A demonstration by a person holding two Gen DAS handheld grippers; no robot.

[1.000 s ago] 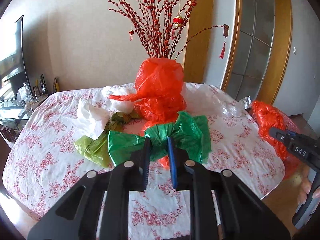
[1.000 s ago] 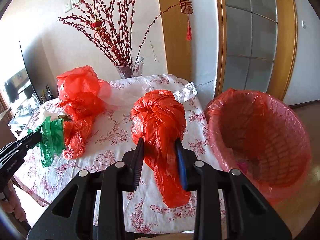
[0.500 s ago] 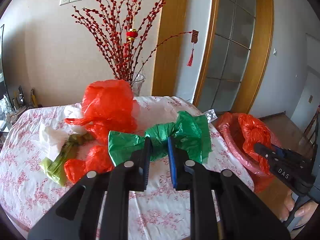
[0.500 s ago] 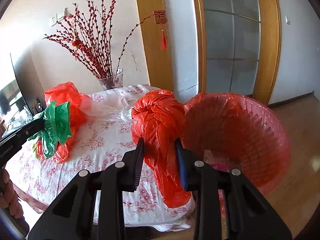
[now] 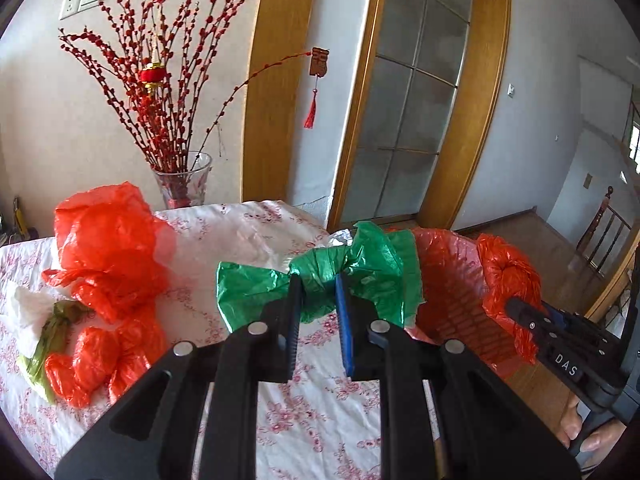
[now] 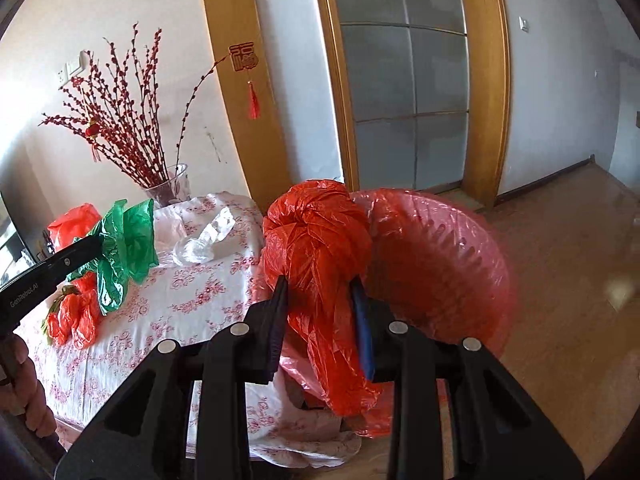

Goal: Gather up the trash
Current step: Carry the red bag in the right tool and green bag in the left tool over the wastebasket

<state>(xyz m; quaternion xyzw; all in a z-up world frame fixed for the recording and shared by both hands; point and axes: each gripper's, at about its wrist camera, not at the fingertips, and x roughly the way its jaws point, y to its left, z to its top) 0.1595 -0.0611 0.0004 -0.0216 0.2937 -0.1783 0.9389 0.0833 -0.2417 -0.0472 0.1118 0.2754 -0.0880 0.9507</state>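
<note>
Left wrist view: the left hand-held gripper pinches a crumpled green plastic bag at its gathered middle, both ends fanning out past the fingers. The bag is held clear above the table, which is covered by a white cloth with a pink floral print, and sits just left of the bin. On the table to the left lie a large red plastic bag, smaller red bag pieces and an olive-green bag beside white crumpled paper. A glass vase with red-berried branches stands at the far edge. At right, the pink-lined waste bin stands beside the table. The right hand-held gripper enters from the right, clamped on a knotted red bag at the bin's far rim.

Right wrist view: the right hand-held gripper pinches the knotted red bag; its tail hangs down between the fingers. The bag is held at the near left edge of the pink-lined waste bin, between bin and table. A clear crumpled plastic wrapper lies on the cloth. At left, the left hand-held gripper carries the green plastic bag above the table.
</note>
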